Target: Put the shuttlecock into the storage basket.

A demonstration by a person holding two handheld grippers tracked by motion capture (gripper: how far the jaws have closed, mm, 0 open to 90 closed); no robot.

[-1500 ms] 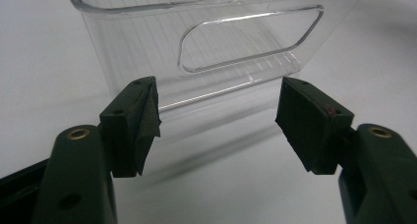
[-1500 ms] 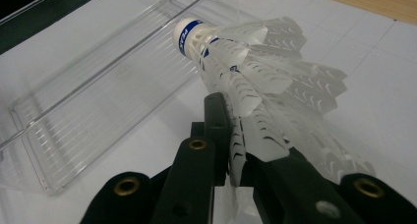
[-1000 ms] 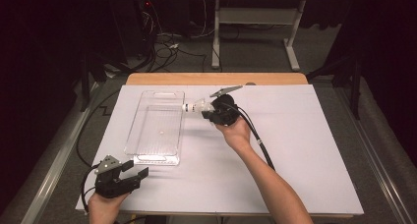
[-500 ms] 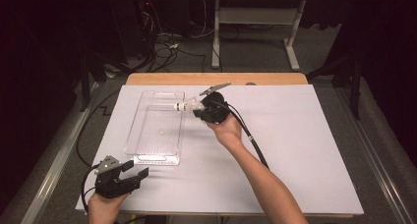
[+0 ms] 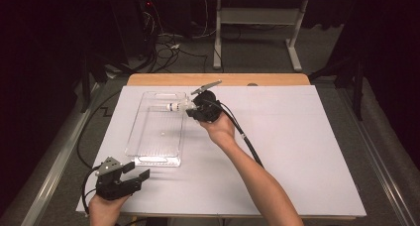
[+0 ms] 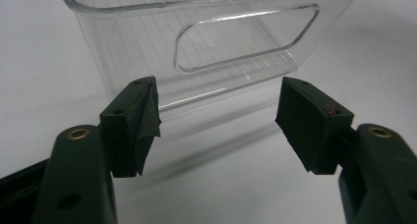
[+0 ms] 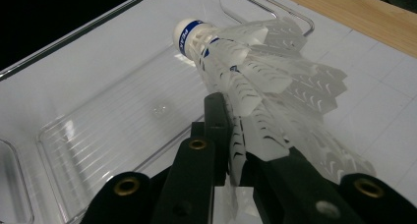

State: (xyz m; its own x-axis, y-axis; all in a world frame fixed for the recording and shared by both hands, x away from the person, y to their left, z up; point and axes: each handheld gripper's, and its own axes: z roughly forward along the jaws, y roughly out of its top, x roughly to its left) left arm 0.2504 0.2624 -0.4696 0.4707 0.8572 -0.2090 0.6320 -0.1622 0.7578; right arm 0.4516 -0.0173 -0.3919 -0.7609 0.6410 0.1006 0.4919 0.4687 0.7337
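A white plastic shuttlecock with a blue band round its cork is held by the skirt in my right gripper, which is shut on it. The cork points left over the far right part of a clear plastic bin. In the right gripper view the shuttlecock hangs above the bin's ribbed floor, its skirt pinched in the right gripper. My left gripper stands open near the table's front left corner. In the left gripper view the left gripper faces the bin's near end wall and holds nothing.
A white sheet covers the table, with a strip of bare wood along the far edge. The right gripper's cable trails back along the forearm. Beyond the table lie floor cables and a desk frame.
My right gripper has carried the shuttlecock leftward, from beside the bin's right rim to over the bin. The left gripper has kept still.
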